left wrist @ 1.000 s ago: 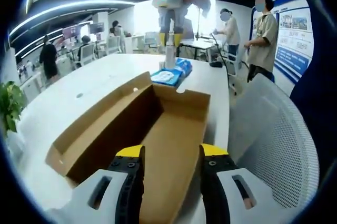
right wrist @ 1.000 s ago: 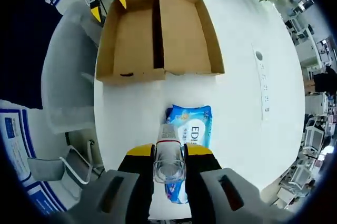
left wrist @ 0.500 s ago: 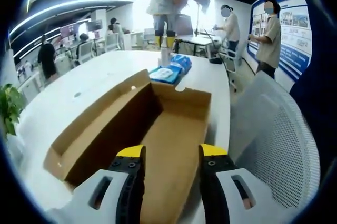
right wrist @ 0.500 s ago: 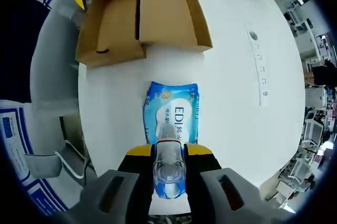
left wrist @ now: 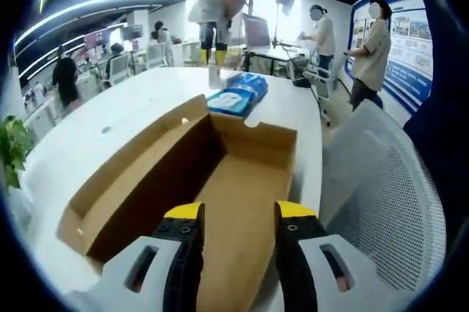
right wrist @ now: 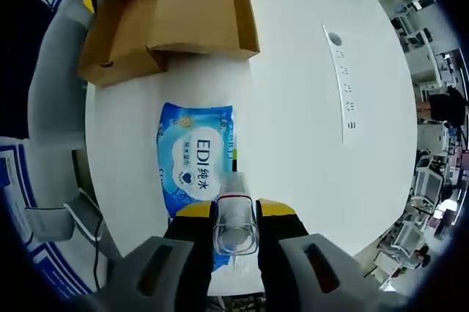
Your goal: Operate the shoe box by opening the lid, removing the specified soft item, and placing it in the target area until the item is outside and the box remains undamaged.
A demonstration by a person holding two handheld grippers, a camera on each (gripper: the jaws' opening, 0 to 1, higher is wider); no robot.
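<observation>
Right gripper [right wrist: 234, 209] fingers clamp a clear plastic bottle [right wrist: 234, 217] above the blue wipes pack [right wrist: 196, 160] on the white counter [right wrist: 293, 121]; left gripper [left wrist: 236, 213] fingers are spread over the open brown cardboard box [left wrist: 220, 173].

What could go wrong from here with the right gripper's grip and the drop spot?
1. The right gripper pinches a clear bottle only at its sides, above the white table; it might slip.
2. The blue wipes pack lies just beside the bottle, so setting it down could land on the pack and tip.
3. The open cardboard box sits near the table edge beside the left gripper; a nudge may shift it.
</observation>
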